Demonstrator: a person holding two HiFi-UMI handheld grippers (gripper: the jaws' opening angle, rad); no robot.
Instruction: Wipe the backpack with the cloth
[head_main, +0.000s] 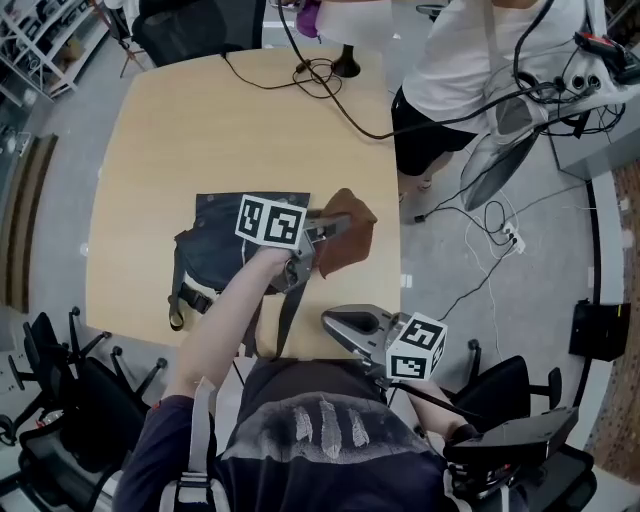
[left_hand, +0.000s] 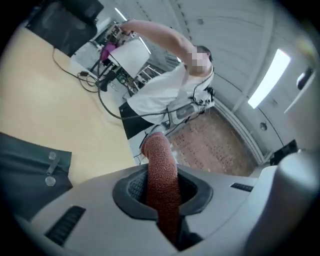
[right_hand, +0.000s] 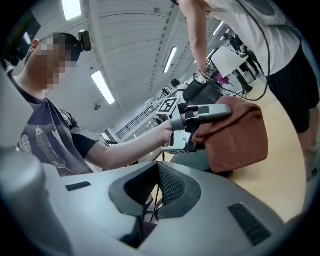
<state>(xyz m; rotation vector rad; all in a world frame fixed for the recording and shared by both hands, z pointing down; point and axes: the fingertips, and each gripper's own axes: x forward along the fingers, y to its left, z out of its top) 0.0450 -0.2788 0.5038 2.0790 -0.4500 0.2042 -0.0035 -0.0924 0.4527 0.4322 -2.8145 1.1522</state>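
left gripper (head_main: 335, 226) clamps the one cloth (head_main: 352, 246) beside the one backpack (head_main: 215, 250); right gripper (head_main: 334, 322) closed, empty.

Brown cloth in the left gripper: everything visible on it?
Rust-brown woven, towel-like cloth, pinched between the left gripper's shut jaws, a fold poking past them. The rest hangs limp and bunched below the gripper, over the right edge of the dark backpack on the wooden table. Contact with the backpack is unclear.

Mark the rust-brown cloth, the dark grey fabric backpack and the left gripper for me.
rust-brown cloth (head_main: 350, 250), head view, its middle.
dark grey fabric backpack (head_main: 215, 250), head view, front panel.
left gripper (left_hand: 161, 171), left gripper view, between jaw tips.
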